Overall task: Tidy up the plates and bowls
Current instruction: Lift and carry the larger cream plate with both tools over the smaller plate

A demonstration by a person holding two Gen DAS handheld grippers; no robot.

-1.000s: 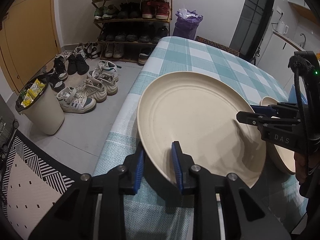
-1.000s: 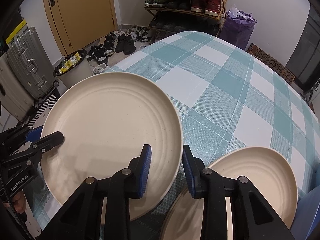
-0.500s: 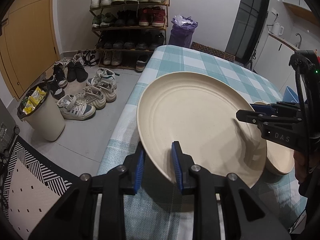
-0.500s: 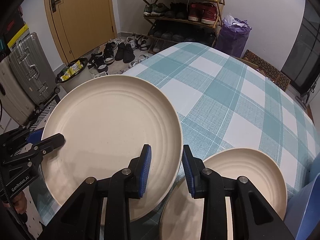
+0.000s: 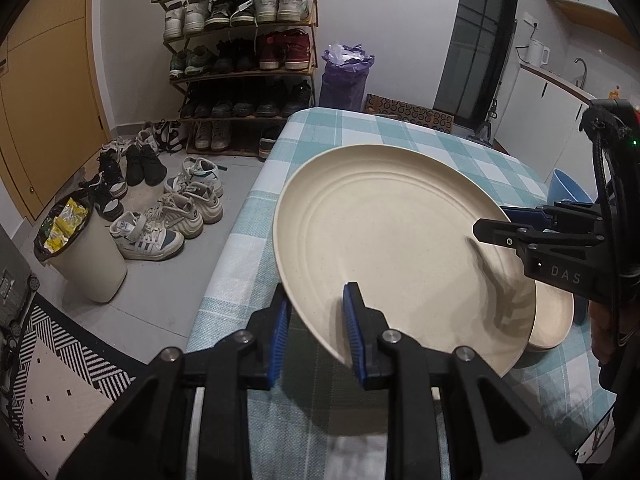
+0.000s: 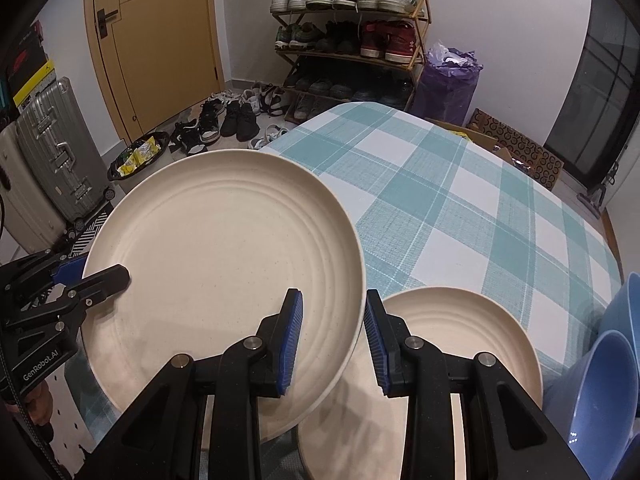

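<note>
Above the checked table, I have both grippers pinching the large plate. Left gripper nips its near rim; right gripper nips the opposite rim.

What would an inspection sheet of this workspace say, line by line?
Surface: table under a teal-and-white checked cloth.
Job's things: large cream plate held off the cloth at opposite rims; smaller cream plate lying beneath its edge; blue bowls at the table's right edge.
Clutter: nothing seen on the cloth.
Grippers: left gripper and right gripper each shut on the large plate's rim.
Cables: black cord on the right gripper.
Surroundings: shoe rack, loose shoes, bin, suitcase, wooden door.
</note>
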